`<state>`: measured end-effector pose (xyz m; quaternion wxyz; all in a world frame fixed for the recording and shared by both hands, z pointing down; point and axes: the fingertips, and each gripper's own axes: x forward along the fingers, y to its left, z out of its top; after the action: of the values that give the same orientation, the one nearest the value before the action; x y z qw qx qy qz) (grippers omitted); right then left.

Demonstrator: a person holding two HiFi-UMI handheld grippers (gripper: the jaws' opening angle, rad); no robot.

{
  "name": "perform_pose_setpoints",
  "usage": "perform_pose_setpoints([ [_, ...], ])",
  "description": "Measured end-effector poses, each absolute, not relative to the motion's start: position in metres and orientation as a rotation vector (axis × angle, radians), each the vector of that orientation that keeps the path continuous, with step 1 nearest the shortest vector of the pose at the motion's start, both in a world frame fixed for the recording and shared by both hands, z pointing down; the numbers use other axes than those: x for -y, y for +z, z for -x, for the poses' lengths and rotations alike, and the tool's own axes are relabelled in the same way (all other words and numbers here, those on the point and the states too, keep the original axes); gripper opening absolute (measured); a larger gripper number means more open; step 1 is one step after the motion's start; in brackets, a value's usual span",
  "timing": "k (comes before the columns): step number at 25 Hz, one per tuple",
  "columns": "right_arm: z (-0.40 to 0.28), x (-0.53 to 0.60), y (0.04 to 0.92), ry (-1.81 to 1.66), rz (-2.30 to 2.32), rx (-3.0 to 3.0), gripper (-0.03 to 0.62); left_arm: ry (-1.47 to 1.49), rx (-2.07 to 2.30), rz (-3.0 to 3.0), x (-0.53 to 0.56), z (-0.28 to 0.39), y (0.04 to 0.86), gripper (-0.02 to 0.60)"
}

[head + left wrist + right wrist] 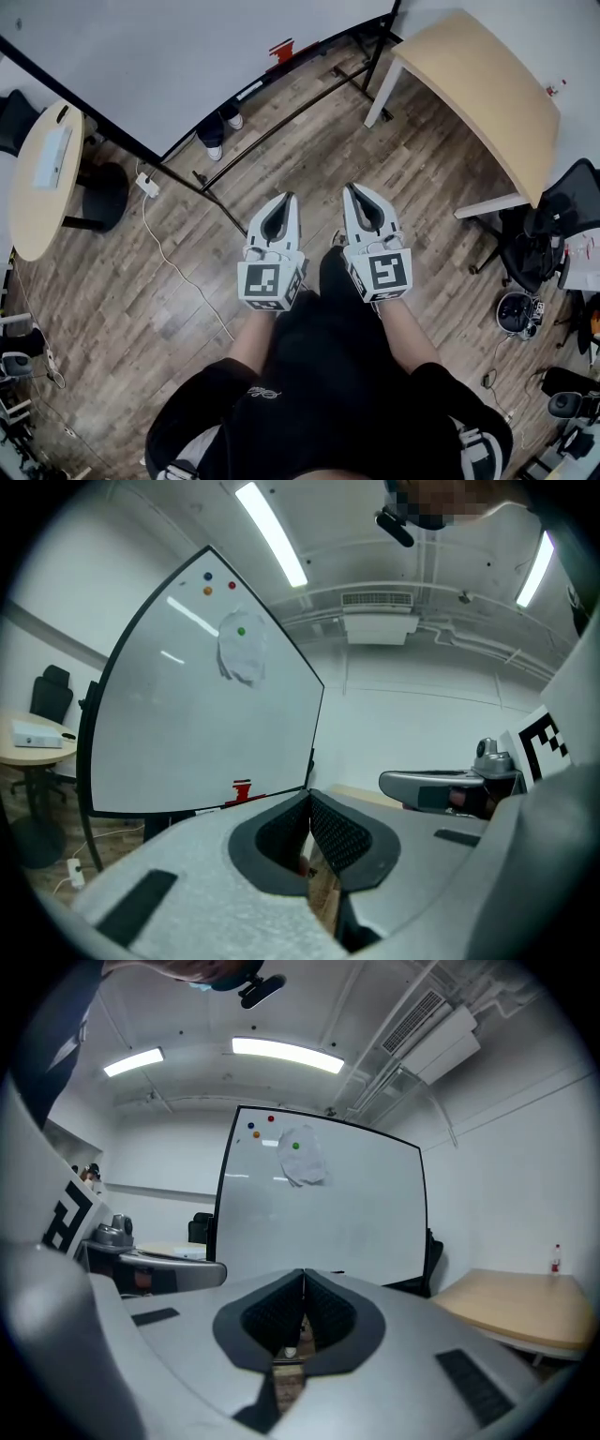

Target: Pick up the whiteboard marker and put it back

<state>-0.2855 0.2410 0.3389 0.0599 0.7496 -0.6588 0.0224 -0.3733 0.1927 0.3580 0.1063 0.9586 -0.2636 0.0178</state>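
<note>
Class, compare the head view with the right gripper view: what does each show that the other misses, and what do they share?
Head view only: a power strip with its white cable on the floor, and shoes behind the whiteboard. Right gripper view only: ceiling lights, plus coloured magnets and a pale patch on the board's face. Both: the whiteboard, the tan table, the left gripper and the right gripper, each shut and empty.
</note>
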Motion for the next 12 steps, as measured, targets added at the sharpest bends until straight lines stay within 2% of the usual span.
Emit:
perform_pose_setpoints([
  [7,0.265,-0.197,0.347,0.091,-2.232,2.059,0.002,0.107,0.801,-2.819,-0.154,0.351,0.368,0.005],
  [12,0.228,-0.162,0.354,0.117,-2.208,2.088,0.002,0.151,0.801,-2.816,-0.121,0.310,0.375,0.005],
])
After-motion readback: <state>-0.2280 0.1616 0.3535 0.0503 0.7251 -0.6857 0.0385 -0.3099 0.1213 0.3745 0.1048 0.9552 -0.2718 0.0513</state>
